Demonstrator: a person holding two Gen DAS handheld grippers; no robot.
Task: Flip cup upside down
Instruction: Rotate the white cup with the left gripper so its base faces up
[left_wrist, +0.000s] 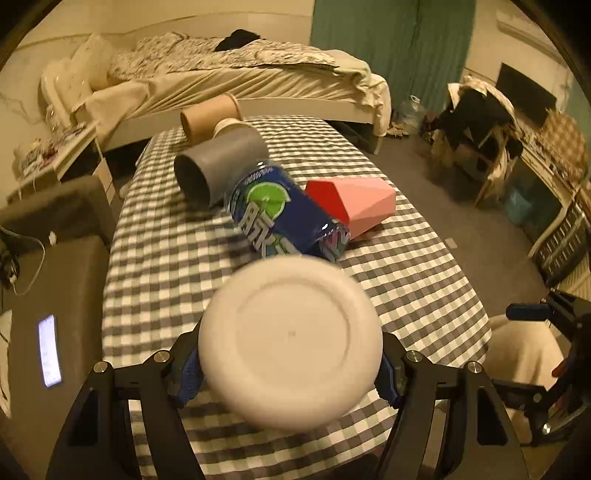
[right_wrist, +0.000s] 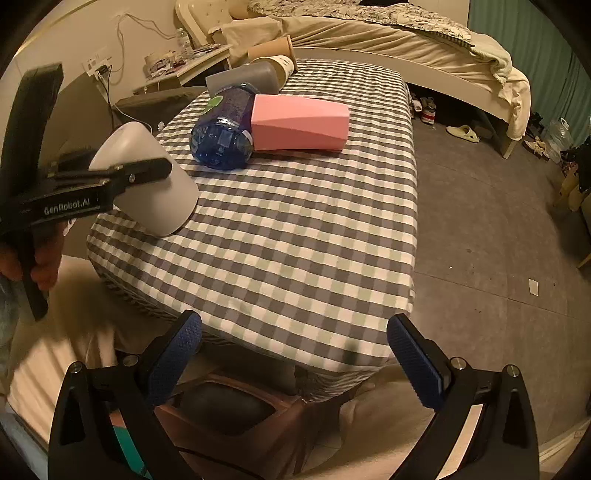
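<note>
Right wrist: checked table (right_wrist: 295, 229), bed (right_wrist: 369, 33) apparently behind.

So the cup (right_wrist: 147, 181) sits tilted over the bench's (right_wrist: 295, 240) near-left corner, clamped in the left hand-held gripper (left_wrist: 290, 363). Further back a bottle (right_wrist: 225, 136) lies beside a faceted box (right_wrist: 299, 123), more cups behind them, then the bed (right_wrist: 388, 40).

Near half of checked table (right_wrist: 295, 240) bare, far end crowded — blue bottle (right_wrist: 221, 142), pink cup (right_wrist: 301, 123), grey cup (right_wrist: 243, 79)
</note>
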